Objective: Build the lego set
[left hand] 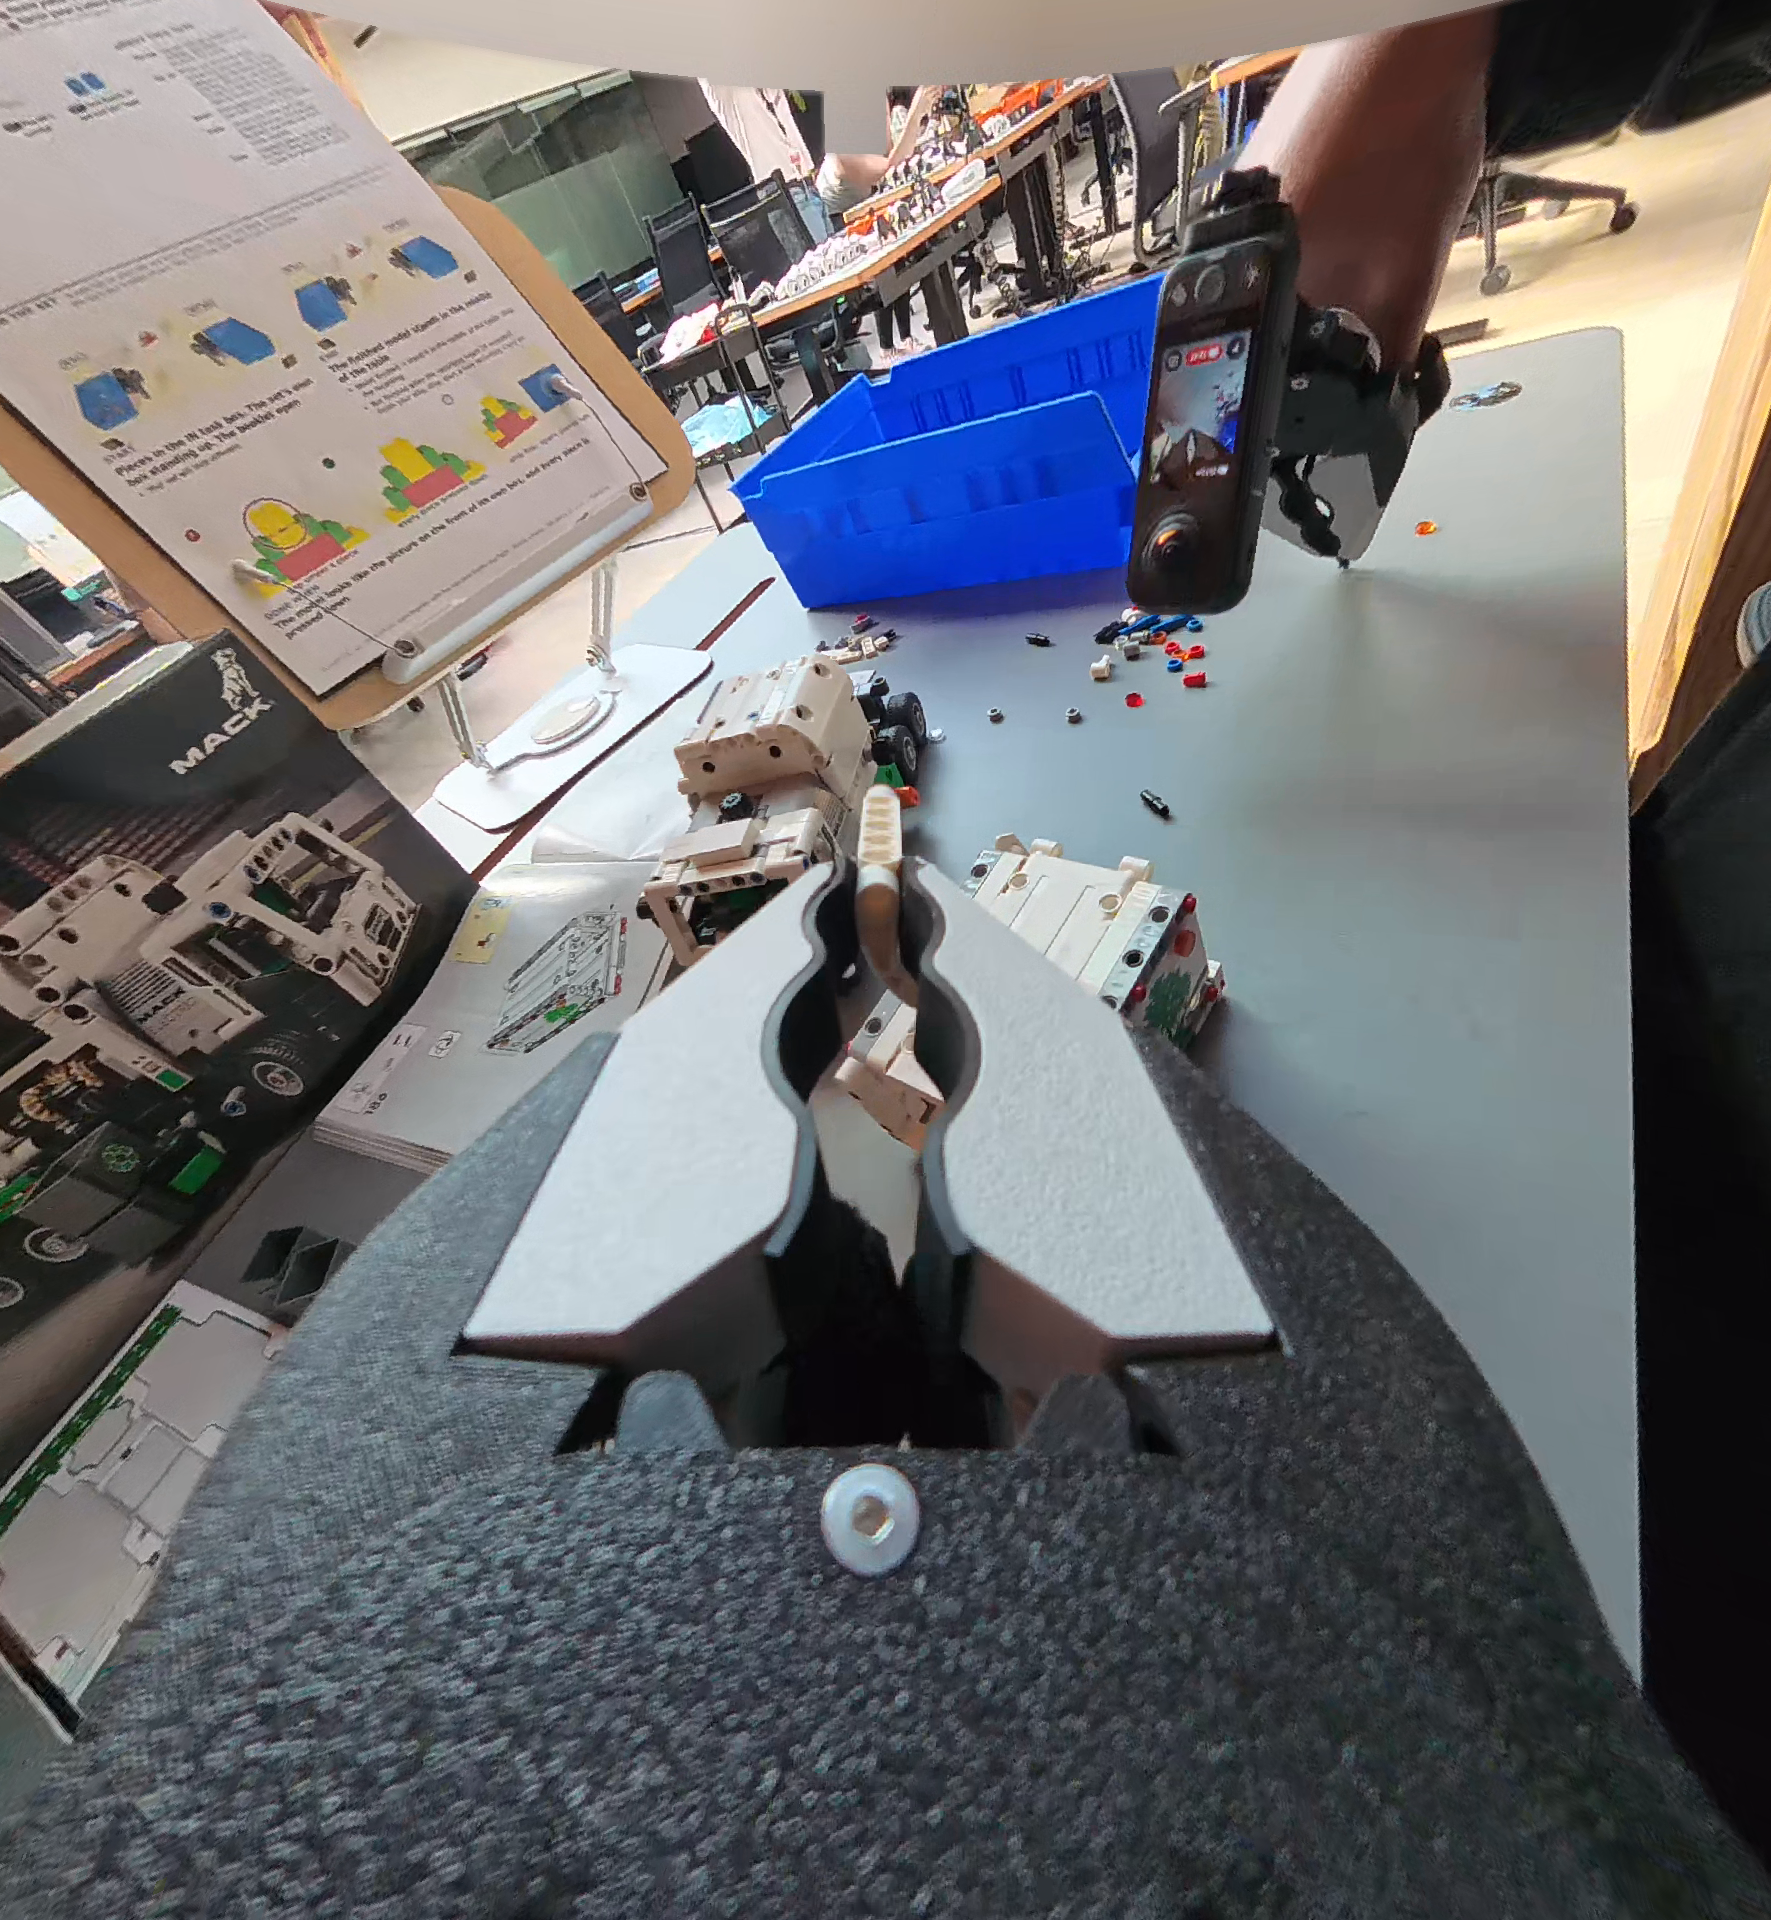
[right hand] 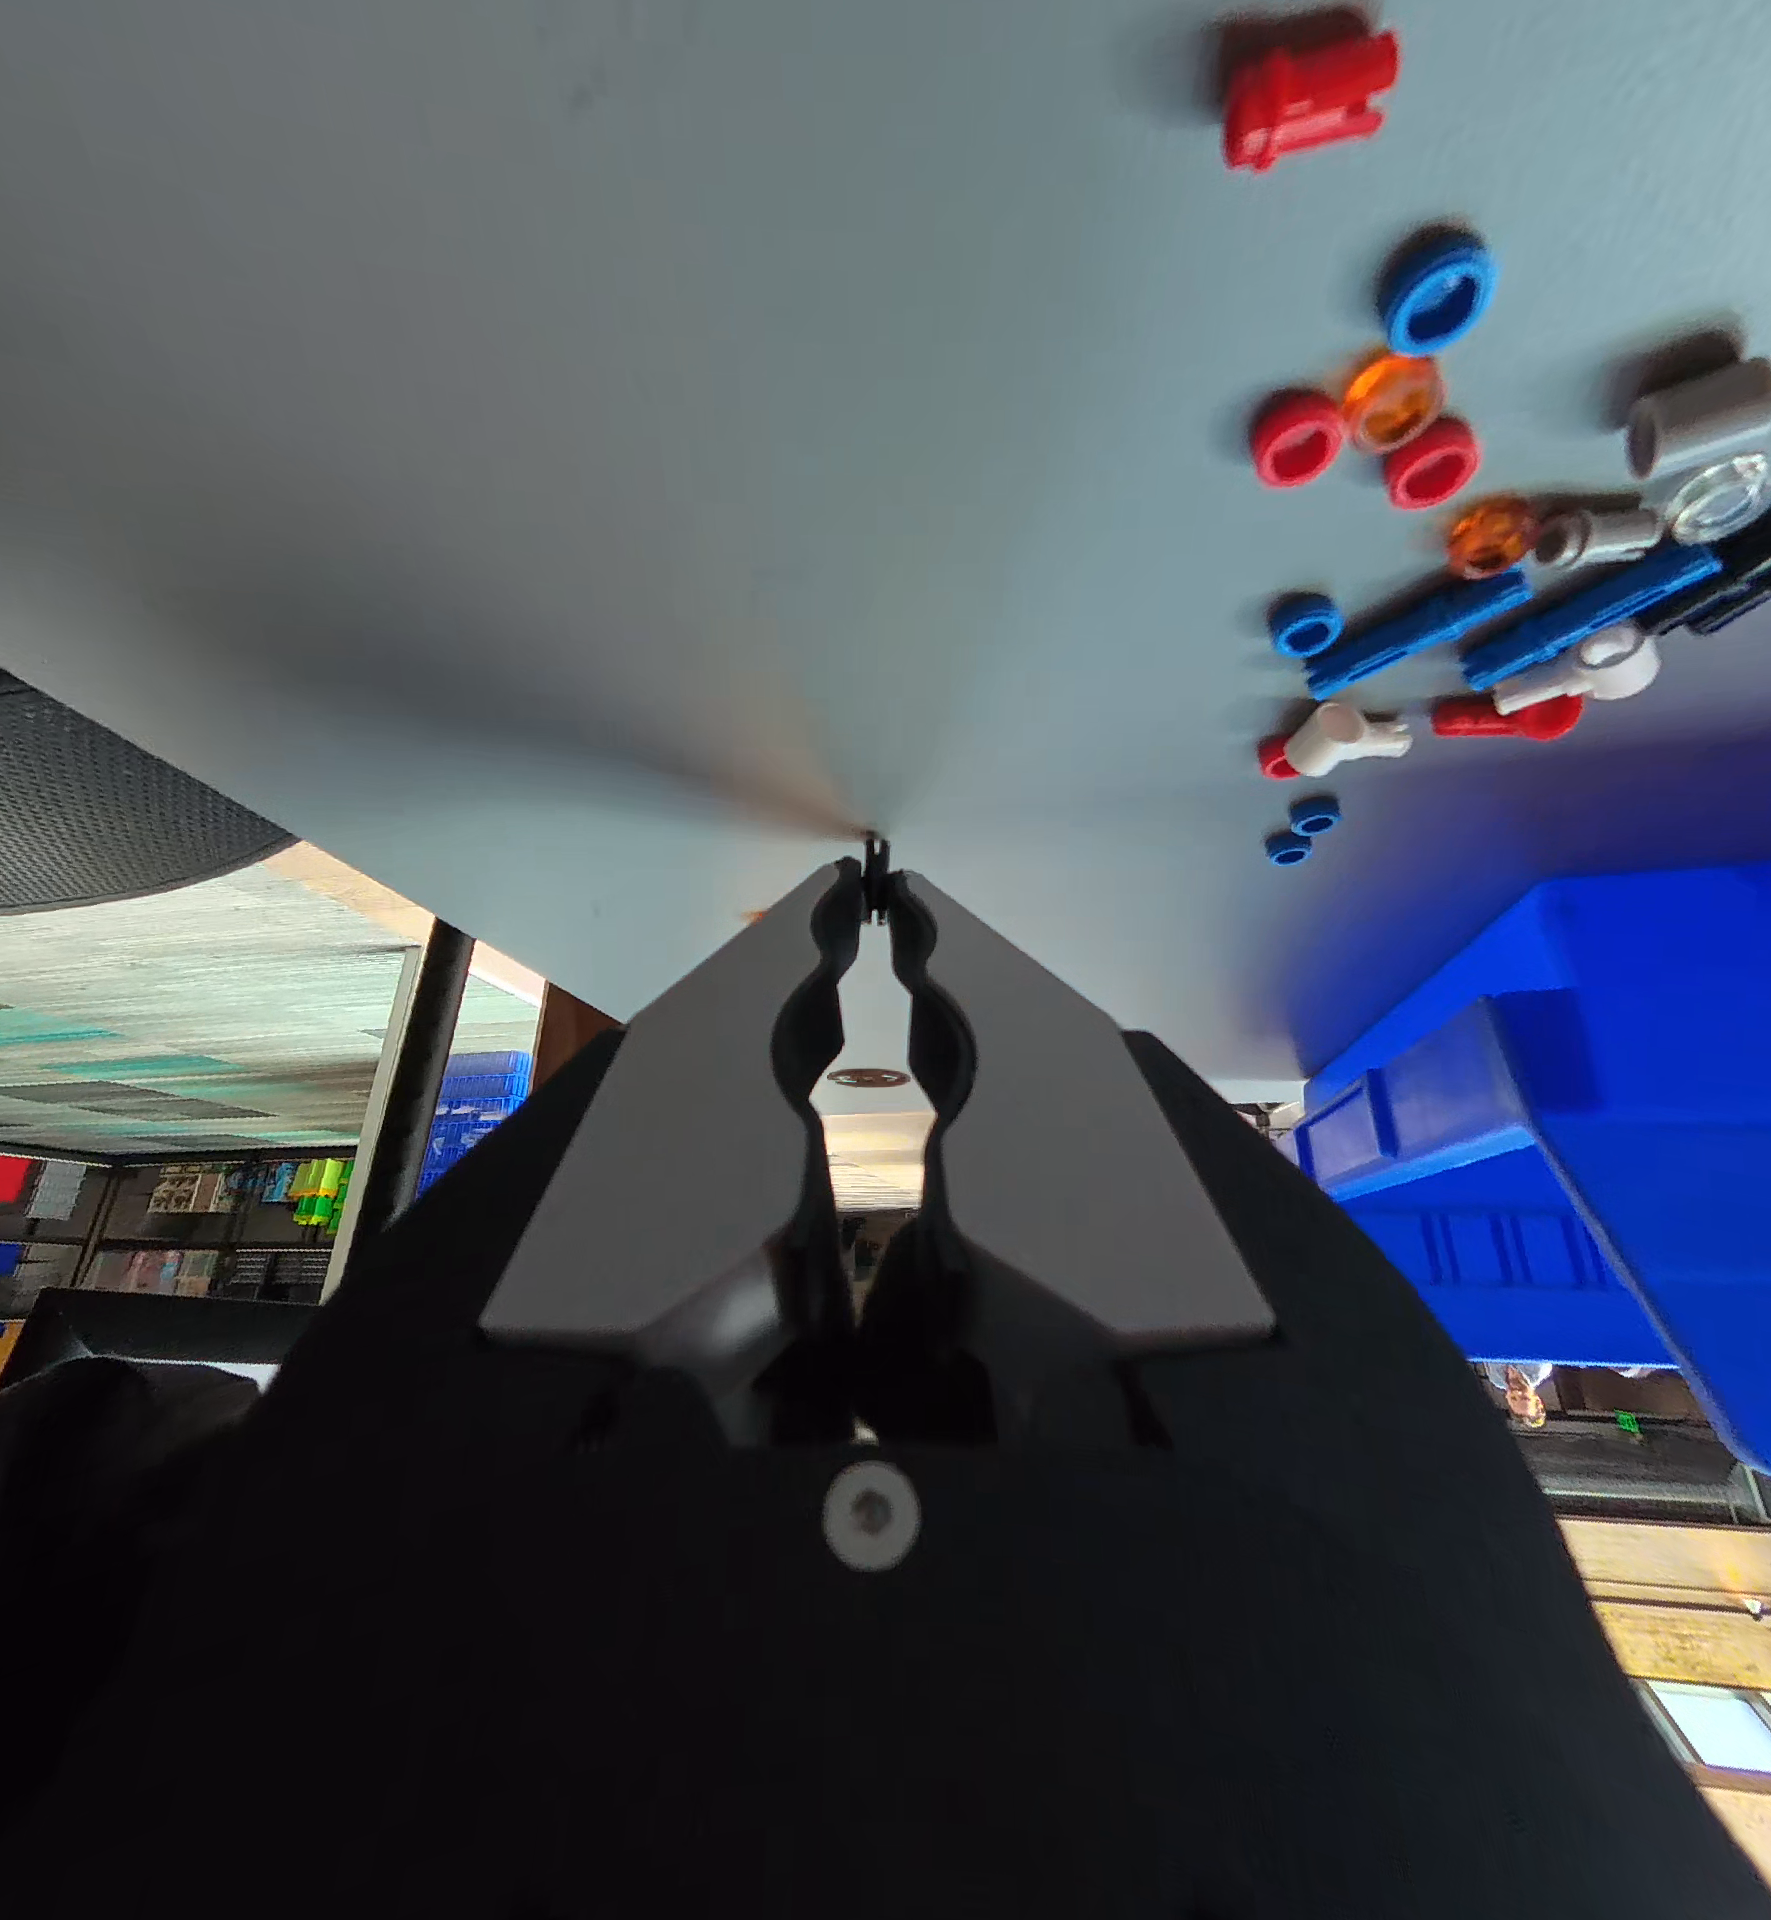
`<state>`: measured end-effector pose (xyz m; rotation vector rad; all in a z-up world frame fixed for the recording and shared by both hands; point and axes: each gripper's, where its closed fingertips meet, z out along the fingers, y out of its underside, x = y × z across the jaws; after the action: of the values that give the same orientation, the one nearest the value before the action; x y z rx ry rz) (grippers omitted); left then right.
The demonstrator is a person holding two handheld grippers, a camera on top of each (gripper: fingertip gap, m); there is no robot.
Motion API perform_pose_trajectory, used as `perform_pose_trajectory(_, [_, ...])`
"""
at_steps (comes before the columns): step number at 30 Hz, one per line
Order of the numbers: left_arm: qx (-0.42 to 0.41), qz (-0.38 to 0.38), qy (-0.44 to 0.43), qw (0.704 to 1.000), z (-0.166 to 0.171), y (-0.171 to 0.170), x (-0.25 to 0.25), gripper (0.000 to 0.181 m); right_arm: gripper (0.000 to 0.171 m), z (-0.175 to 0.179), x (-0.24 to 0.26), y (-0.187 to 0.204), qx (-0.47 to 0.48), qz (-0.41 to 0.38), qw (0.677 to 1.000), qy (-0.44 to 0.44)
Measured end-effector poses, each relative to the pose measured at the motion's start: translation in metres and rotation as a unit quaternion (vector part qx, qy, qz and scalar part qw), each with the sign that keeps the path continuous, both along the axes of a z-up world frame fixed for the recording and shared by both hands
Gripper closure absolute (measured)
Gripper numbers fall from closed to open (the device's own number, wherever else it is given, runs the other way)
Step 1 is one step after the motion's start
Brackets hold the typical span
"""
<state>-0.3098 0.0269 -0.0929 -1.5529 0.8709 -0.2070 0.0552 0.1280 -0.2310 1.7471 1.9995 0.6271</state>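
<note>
My left gripper is shut on a white Lego sub-assembly; a long white beam sticks out past the tips. Just beyond it on the grey table lie the partly built white truck and a white panel section with green stickers. My right gripper is shut on a small black pin, its tip at the table top. It also shows in the left wrist view, held by a hand at the far right near the blue bin. Loose small parts lie beside it.
A clipboard stand with an instruction sheet, the set's box and an open booklet are at the left. A loose black pin and an orange stud lie on the table. The table edge runs along the right. The left gripper's tips are roughly 40 centimetres from the right gripper's. My left gripper is the nearer one to the partly built white truck: about 20 centimetres, against 35 centimetres.
</note>
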Motion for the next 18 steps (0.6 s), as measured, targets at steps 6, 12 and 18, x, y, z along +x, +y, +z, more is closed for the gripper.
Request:
perform_pose_trajectory(6, [-0.005,0.000,0.019,1.000,-0.0066,0.0005,0.0044,0.177,0.168,-0.0011,-0.0028,0.0010,0.004,0.010,1.000,0.000])
perform_pose_trajectory(12, [-0.009,-0.004,0.015,1.000,-0.0079,0.0008,0.0047,0.177,0.167,-0.0022,-0.0050,0.0006,0.000,0.010,1.000,0.010])
perform_pose_trajectory(18, [-0.014,-0.008,0.012,1.000,-0.0104,0.0013,0.0053,0.177,0.161,-0.0001,-0.0050,0.0003,0.004,0.022,0.999,0.039])
